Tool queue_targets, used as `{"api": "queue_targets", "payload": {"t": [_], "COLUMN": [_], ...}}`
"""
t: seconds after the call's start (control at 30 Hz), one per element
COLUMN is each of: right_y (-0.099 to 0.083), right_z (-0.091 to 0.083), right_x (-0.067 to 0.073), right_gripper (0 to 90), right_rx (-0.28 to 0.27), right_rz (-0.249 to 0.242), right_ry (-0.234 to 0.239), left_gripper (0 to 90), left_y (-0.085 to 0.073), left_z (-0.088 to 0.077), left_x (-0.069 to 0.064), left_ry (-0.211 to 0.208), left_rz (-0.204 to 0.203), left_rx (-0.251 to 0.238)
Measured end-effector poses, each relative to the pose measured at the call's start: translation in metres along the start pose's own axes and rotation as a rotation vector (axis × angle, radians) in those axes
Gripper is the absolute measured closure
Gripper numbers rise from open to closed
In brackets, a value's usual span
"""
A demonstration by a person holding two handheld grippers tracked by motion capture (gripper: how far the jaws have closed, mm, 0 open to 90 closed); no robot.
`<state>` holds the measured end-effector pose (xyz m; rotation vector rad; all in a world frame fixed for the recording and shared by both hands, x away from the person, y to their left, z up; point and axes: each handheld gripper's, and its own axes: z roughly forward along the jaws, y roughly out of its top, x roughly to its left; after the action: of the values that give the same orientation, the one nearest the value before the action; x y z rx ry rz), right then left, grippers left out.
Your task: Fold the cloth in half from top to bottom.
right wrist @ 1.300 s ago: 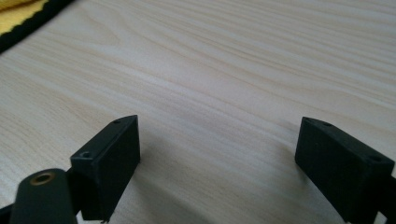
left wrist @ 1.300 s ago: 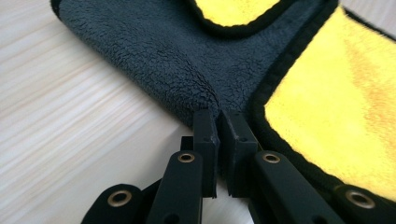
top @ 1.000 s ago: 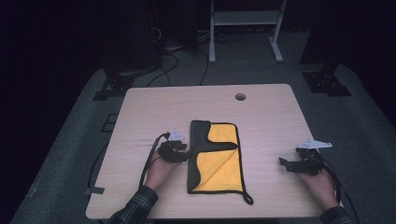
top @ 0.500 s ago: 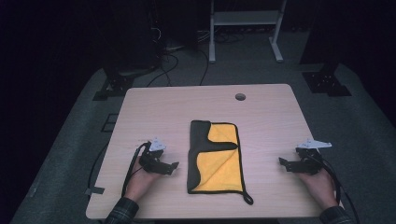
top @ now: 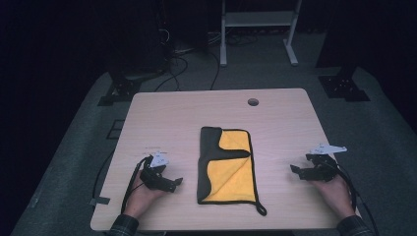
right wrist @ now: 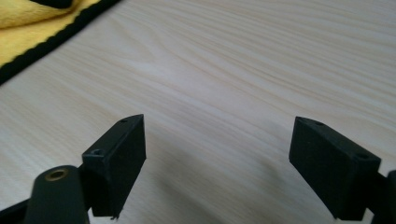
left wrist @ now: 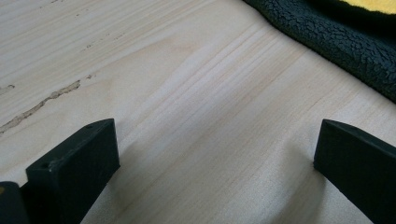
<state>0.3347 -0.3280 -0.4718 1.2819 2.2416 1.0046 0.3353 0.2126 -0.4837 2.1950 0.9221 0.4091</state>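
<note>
My left gripper (top: 173,183) has just been opening, empty; right gripper (top: 296,170) is wide, empty. The folded cloth (top: 227,167) lies between them on the desk (top: 162,113). I'd approach edges low.

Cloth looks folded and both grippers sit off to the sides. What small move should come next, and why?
Probably bring the left gripper back toward the cloth's near left edge for another fold. The cloth lies folded lengthwise mid-table, black border and yellow face showing. The left gripper's jaws have just been opening, nothing between them; the right gripper is open too, its jaws closing slightly, and rests apart from the cloth.
</note>
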Motion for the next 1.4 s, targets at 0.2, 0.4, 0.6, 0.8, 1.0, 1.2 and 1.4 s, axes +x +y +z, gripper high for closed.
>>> {"api": "queue_targets", "payload": {"t": [0.2,0.4,0.6,0.8,1.0,1.2,1.4], "right_y": [0.010,0.023,0.036,0.052,0.066,0.078,0.089], "right_z": [0.002,0.004,0.009,0.015,0.024,0.035,0.040], "right_x": [0.005,0.008,0.015,0.027,0.037,0.048,0.054], "right_gripper": [20.9,22.3,22.9,22.9,22.9,23.3,26.3], "right_rx": [-0.015,-0.032,-0.039,-0.054,-0.065,-0.060,-0.090], "right_rz": [-0.010,-0.021,-0.035,-0.057,-0.066,-0.085,-0.094], "right_ry": [0.045,0.070,0.095,0.129,0.160,0.186,0.212], "left_gripper": [0.0,0.0,0.0,0.0,0.0,0.0,0.0], "left_y": [0.000,0.001,0.001,0.001,0.001,0.001,0.001], "left_z": [0.000,0.001,0.001,0.001,0.001,0.001,0.001], "left_x": [0.001,0.003,0.003,0.003,0.004,0.004,0.004], "left_ry": [0.013,0.003,0.003,0.002,-0.005,-0.005,-0.006], "left_rz": [-0.010,-0.001,0.001,0.000,0.005,0.005,0.006], "left_rx": [0.001,0.003,0.004,0.007,0.005,0.005,0.005]}}
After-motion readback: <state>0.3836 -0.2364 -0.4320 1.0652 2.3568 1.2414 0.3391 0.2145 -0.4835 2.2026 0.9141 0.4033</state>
